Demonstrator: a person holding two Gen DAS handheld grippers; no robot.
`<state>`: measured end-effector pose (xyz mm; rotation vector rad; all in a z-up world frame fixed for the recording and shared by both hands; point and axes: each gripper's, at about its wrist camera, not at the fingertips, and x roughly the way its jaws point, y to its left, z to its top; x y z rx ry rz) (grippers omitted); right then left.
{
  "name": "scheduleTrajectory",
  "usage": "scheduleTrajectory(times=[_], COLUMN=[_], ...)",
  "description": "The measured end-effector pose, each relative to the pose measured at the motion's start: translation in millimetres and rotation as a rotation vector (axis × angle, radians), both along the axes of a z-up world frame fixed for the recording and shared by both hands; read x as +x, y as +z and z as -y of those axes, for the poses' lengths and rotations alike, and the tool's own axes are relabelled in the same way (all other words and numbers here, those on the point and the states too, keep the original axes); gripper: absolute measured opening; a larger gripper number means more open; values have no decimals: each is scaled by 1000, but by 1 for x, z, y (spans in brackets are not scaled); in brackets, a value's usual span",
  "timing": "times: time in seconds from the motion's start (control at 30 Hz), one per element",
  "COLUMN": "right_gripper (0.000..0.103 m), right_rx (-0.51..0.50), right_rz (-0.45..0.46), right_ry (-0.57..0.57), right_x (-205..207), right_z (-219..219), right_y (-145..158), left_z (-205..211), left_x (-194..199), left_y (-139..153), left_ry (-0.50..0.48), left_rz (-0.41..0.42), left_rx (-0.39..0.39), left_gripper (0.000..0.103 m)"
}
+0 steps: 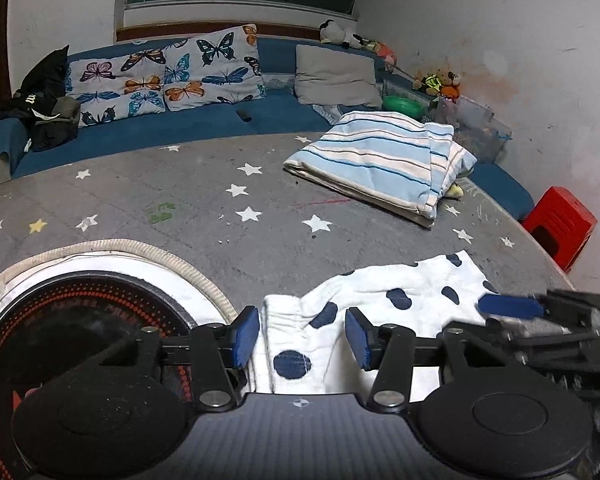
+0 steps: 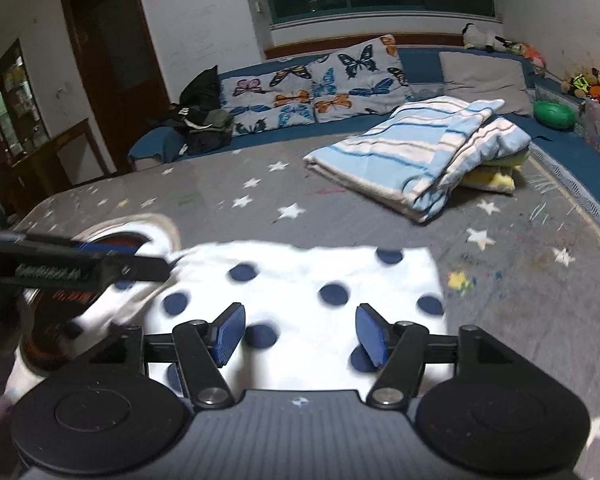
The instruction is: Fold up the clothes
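Note:
A white garment with navy dots lies on the grey star-print surface, partly over a white shirt with a black and red round print. My left gripper is open, its blue pads either side of the garment's elastic edge. My right gripper is open just above the dotted garment. The right gripper shows at the right of the left wrist view. The left gripper enters the right wrist view from the left.
A folded blue-striped blanket lies at the far right, over something yellow. Butterfly cushions, a grey cushion, dark clothes and toys line the blue sofa. A red stool stands at the right.

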<state>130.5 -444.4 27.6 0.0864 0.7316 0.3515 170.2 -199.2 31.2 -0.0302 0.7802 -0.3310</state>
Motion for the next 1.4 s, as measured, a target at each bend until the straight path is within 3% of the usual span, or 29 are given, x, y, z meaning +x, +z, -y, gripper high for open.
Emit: scheduleTrajectory(times=[0.3, 0.57, 0.87, 0.97, 1.17, 1.3, 1.4], right_gripper=[75, 80, 82, 92, 103, 103, 103], right_rx=[-33, -149, -94, -70, -37, -19, -16], right_rz=[24, 52, 61, 79, 83, 88, 87], right_ry=[36, 54, 26, 19, 15, 9, 7], right_x=[-53, -88, -103, -107, -108, -110, -111], right_z=[-6, -13, 3, 7, 11, 11, 11], right_y=[2, -12, -13, -10, -11, -11, -11], left_z=[-11, -16, -24, -25, -27, -28, -29], left_x=[-22, -38, -47, -51, -62, -72, -78], left_y=[0, -9, -14, -12, -7, -4, -3], left_ry=[9, 15, 34, 34, 36, 32, 30], left_rz=[17, 22, 3, 4, 16, 40, 57], left_rx=[18, 69, 52, 45, 22, 21, 26], left_gripper=[57, 64, 72, 77, 91, 102, 103])
